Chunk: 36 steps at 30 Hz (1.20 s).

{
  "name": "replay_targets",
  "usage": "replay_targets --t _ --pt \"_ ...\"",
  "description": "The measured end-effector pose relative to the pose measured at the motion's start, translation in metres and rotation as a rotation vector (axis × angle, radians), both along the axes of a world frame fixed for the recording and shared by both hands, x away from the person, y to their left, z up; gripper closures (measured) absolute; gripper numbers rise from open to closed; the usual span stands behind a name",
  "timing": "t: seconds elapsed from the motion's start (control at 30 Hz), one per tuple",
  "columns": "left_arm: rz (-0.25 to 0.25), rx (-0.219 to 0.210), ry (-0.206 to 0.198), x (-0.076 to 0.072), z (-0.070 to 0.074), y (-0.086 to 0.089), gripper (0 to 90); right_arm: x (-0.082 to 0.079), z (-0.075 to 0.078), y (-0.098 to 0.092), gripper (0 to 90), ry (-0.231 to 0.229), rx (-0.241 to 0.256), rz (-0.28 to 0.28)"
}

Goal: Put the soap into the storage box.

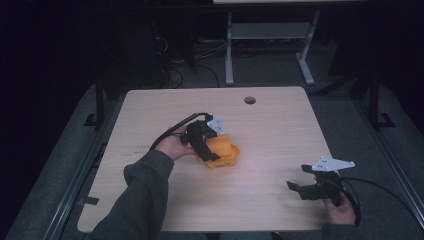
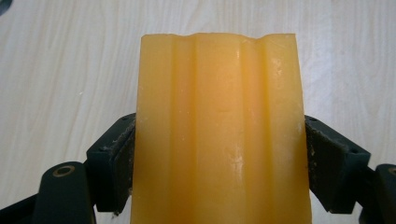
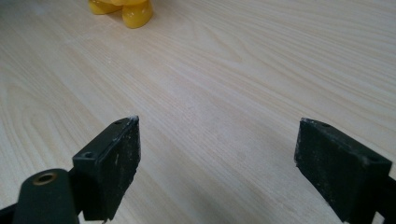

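Note:
An orange, ribbed rubbery object [image 1: 227, 150] rests on the wooden table [image 1: 270, 135] near its middle. My left gripper [image 1: 215, 149] is shut on it, one jaw on each side. In the left gripper view the orange object [image 2: 219, 116] stands between the two black pads [image 2: 116, 158], with grooves running along its face. My right gripper [image 1: 298, 176] is held low over the table's front right area, open, with nothing between its jaws. In the right gripper view the open gripper [image 3: 217, 163] faces bare wood, and the orange object's rounded base [image 3: 125, 10] shows far off at the top left.
A round cable hole [image 1: 249, 100] sits near the table's far edge. Beyond the table stands a white desk frame [image 1: 230, 50] on dark floor with cables. A cable trails from each gripper; the right one [image 1: 385, 190] runs off the table's right edge.

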<state>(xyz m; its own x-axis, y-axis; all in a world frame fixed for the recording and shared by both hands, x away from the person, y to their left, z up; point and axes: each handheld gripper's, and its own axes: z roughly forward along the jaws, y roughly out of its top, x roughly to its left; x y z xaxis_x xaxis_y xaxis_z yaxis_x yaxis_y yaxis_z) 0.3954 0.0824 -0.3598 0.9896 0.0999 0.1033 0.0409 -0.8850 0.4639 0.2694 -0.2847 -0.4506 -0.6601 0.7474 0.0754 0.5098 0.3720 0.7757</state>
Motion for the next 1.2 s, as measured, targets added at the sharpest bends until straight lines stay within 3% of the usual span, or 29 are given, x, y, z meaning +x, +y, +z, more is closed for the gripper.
replay_targets --t 0.43,0.7,1.03,1.2 --pt "-0.028 0.010 0.011 0.009 -0.004 -0.014 20.8 0.000 -0.001 0.000 14.0 0.001 -0.004 0.003" --pt "-0.046 0.022 0.060 0.014 -0.015 -0.019 20.7 0.001 -0.001 0.000 13.9 0.004 -0.005 0.006" --pt "-0.043 0.030 0.067 0.021 -0.025 -0.022 20.7 0.000 -0.001 -0.001 13.9 0.011 -0.005 0.004" --pt "-0.055 0.036 0.090 0.024 -0.029 -0.022 20.7 0.000 -0.001 -0.001 14.0 0.010 -0.005 0.006"
